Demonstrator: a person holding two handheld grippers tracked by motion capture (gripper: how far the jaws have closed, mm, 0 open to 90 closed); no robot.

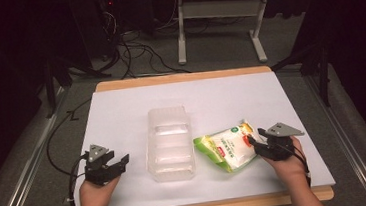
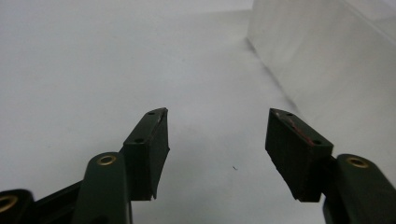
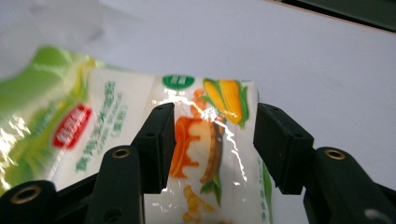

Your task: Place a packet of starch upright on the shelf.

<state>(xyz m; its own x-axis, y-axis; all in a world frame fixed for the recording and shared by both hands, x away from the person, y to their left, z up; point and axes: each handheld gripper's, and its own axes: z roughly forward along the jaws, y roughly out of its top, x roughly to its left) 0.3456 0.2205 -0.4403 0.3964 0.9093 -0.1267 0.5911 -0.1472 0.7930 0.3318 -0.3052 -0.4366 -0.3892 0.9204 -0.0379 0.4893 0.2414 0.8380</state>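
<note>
Step in hand: grabbing the food bag (image 1: pixel 227 148), which lies on the worktop (image 1: pixel 121 113) just right of the clear tray (image 1: pixel 170 143). Right gripper (image 3: pixel 210 140) straddles the bag's end, jaws look not yet clamped. Left gripper (image 1: pixel 118 164) released, empty, left of tray. Next, probably: clamp, lift, carry over the tray.

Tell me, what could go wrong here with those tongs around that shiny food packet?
The right tongs straddle one end of the food packet, and whether the pads press on it cannot be told. The film looks glossy, so it might slip out when lifted. Held by one end, the packet could sag and catch the rim of the clear plastic tray beside it. The tray looks light, and the left tongs are open with nothing between them, so a bump may shove it across the table.
</note>
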